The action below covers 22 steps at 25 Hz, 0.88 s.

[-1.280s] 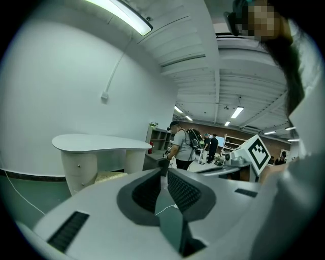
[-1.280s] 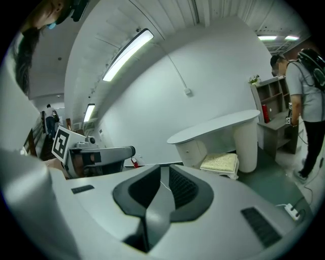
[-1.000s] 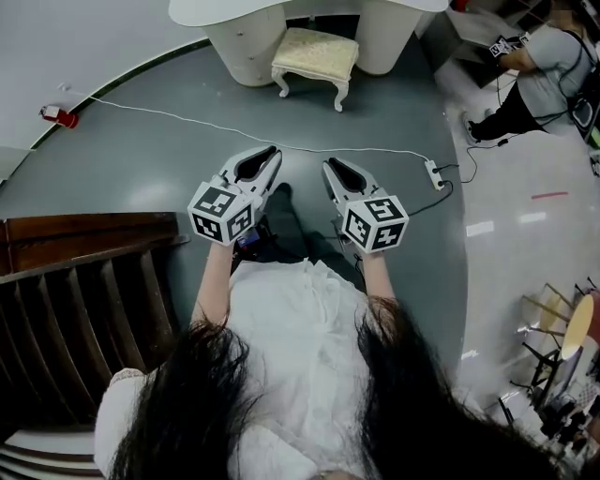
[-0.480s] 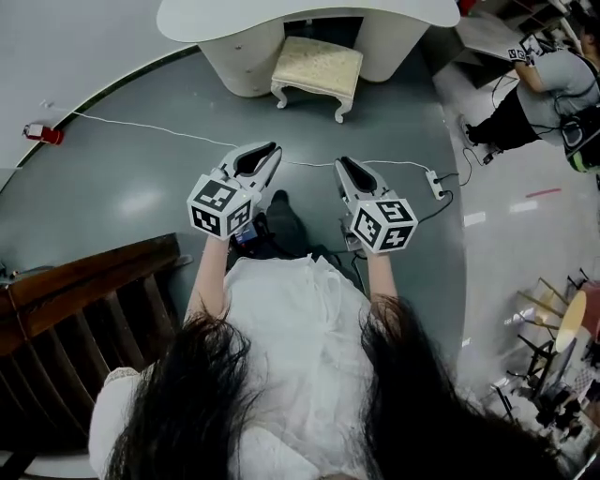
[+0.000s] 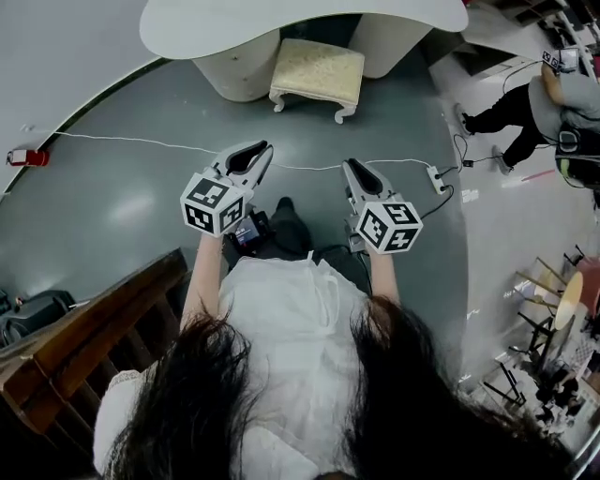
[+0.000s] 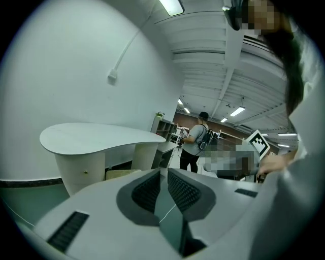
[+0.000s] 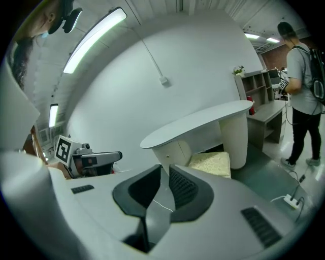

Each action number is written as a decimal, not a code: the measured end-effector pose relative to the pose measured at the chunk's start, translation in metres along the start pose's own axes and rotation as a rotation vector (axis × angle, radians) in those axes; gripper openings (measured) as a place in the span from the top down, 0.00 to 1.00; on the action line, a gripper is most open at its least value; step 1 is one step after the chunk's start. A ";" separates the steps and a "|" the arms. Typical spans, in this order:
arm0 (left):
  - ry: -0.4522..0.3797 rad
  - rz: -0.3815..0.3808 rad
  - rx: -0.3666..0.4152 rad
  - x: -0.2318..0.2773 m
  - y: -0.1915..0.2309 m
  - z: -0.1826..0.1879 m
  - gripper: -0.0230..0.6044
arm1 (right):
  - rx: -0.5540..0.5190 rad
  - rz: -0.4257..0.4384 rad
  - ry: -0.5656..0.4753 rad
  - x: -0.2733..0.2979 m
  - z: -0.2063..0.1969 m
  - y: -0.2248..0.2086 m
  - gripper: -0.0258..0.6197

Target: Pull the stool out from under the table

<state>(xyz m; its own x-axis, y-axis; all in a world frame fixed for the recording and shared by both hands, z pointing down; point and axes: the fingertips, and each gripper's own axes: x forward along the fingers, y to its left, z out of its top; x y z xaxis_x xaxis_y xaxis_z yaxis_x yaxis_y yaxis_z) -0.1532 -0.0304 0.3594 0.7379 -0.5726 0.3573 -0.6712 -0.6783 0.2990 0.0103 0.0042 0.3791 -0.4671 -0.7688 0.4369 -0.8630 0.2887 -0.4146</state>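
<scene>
A stool (image 5: 317, 67) with a cream cushion and white curved legs stands partly under the white curved table (image 5: 281, 19) at the top of the head view. My left gripper (image 5: 263, 146) and right gripper (image 5: 349, 165) are held side by side over the grey floor, well short of the stool, pointing toward it. Both are shut with nothing between their fingers. The left gripper view shows shut jaws (image 6: 163, 170) with the cushion (image 6: 122, 174) and table (image 6: 96, 137) beyond. In the right gripper view the shut jaws (image 7: 165, 166) face the stool (image 7: 210, 162) under the table (image 7: 203, 124).
A white cable (image 5: 141, 141) runs across the floor to a power strip (image 5: 436, 178). A red object (image 5: 26, 157) lies at the far left. A dark wooden frame (image 5: 84, 347) stands at the lower left. A person (image 5: 562, 103) is at the upper right.
The view has advanced toward the table, so the floor cable now lies level with the gripper tips. The wooden frame has slid lower left. Both grippers stay shut.
</scene>
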 end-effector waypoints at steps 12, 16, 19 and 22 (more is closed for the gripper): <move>0.063 -0.051 -0.017 0.043 0.053 -0.001 0.88 | 0.038 -0.083 0.029 0.016 -0.002 -0.032 0.86; 0.081 -0.035 -0.029 0.061 0.072 -0.002 0.88 | 0.043 -0.090 0.033 0.028 0.004 -0.053 0.86; 0.104 -0.021 -0.052 0.076 0.089 -0.008 0.88 | 0.054 -0.087 0.044 0.044 0.005 -0.072 0.86; 0.136 -0.008 -0.082 0.097 0.109 -0.018 0.88 | 0.053 -0.081 0.067 0.069 0.006 -0.097 0.86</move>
<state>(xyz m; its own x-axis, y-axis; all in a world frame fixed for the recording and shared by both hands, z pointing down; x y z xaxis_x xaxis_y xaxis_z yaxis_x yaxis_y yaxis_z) -0.1565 -0.1516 0.4421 0.7306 -0.4958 0.4694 -0.6729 -0.6394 0.3719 0.0633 -0.0799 0.4445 -0.4100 -0.7477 0.5224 -0.8877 0.1955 -0.4169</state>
